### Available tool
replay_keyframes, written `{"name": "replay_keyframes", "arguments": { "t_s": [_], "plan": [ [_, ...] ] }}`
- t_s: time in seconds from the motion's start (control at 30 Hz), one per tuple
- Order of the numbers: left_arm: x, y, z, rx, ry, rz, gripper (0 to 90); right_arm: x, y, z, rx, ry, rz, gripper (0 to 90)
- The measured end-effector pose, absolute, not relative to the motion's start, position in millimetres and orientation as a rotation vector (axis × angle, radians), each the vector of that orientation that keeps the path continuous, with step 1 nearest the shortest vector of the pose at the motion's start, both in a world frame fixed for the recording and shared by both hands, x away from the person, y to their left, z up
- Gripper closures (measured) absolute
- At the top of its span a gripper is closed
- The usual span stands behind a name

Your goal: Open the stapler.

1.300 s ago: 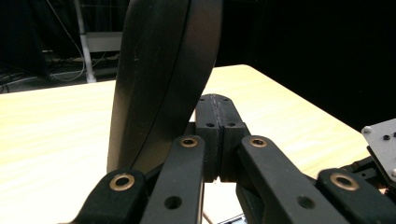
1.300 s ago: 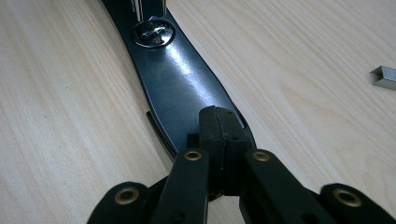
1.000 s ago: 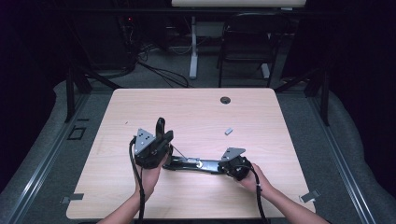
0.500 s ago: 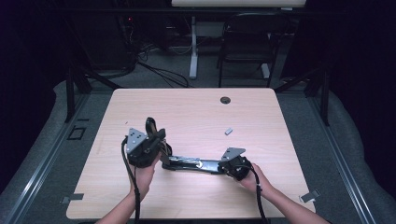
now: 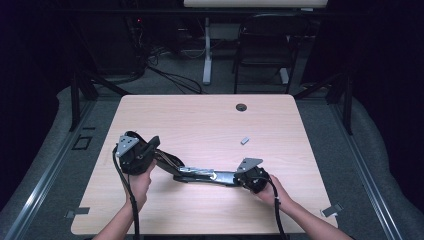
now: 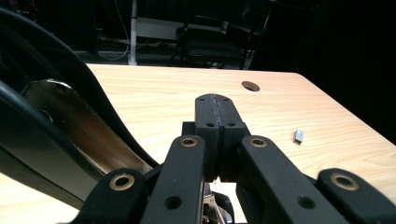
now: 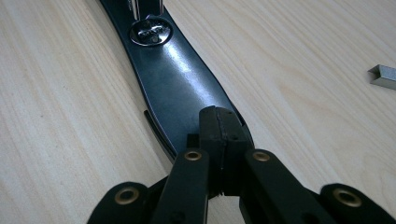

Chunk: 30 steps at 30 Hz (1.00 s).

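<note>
A black stapler [image 5: 200,175] lies swung open on the wooden table [image 5: 200,120]. Its base [image 7: 173,60] rests flat, with a metal anvil near the far end. My right gripper [image 5: 234,177] is shut, its tips [image 7: 219,114] pressing on the near end of that base. The stapler's upper arm [image 6: 56,116] rises to the left, showing its metal channel. My left gripper [image 5: 153,142] is shut, jaws [image 6: 215,100] closed together beside that raised arm with nothing seen between them. A small strip of staples [image 5: 244,140] lies loose on the table [image 6: 299,136] [image 7: 383,76].
A dark round cable hole [image 5: 241,107] sits near the table's far edge. Behind the table stand a black chair [image 5: 262,45] and a white desk leg [image 5: 207,50] with cables on the floor. Both forearms come in from the near edge.
My left gripper has moved left and down, and the stapler's upper arm has swung farther open and lower with it. The right gripper has stayed on the base.
</note>
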<state>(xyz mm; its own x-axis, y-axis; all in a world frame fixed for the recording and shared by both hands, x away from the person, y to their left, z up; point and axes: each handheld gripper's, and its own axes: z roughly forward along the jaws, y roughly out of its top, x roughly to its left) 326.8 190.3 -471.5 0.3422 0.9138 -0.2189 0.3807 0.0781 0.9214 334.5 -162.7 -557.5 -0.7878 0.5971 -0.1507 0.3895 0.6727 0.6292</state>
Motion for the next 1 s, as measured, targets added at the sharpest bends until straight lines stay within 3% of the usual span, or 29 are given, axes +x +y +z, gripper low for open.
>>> {"name": "replay_keyframes", "arguments": {
  "t_s": [0.27,0.4,0.53,0.7,1.0],
  "plan": [
    [324.7,190.0,-466.6,1.518,1.201,0.607,86.3,334.5,-162.3,-557.4,0.770,2.544,0.840,90.0],
    [321.9,187.9,-464.1,1.541,1.162,0.559,78.5,335.2,-162.6,-557.1,0.766,2.549,0.840,90.0],
    [316.4,183.4,-460.1,1.609,1.100,0.494,65.3,336.2,-161.7,-555.9,0.777,2.556,0.828,88.1],
    [310.2,176.5,-458.6,1.689,1.047,0.445,46.4,342.9,-162.0,-549.4,0.779,2.622,0.771,72.4],
    [300.7,177.5,-458.6,1.782,0.998,0.390,32.1,353.2,-176.1,-537.4,0.848,2.608,0.808,60.3]
  ]
}}
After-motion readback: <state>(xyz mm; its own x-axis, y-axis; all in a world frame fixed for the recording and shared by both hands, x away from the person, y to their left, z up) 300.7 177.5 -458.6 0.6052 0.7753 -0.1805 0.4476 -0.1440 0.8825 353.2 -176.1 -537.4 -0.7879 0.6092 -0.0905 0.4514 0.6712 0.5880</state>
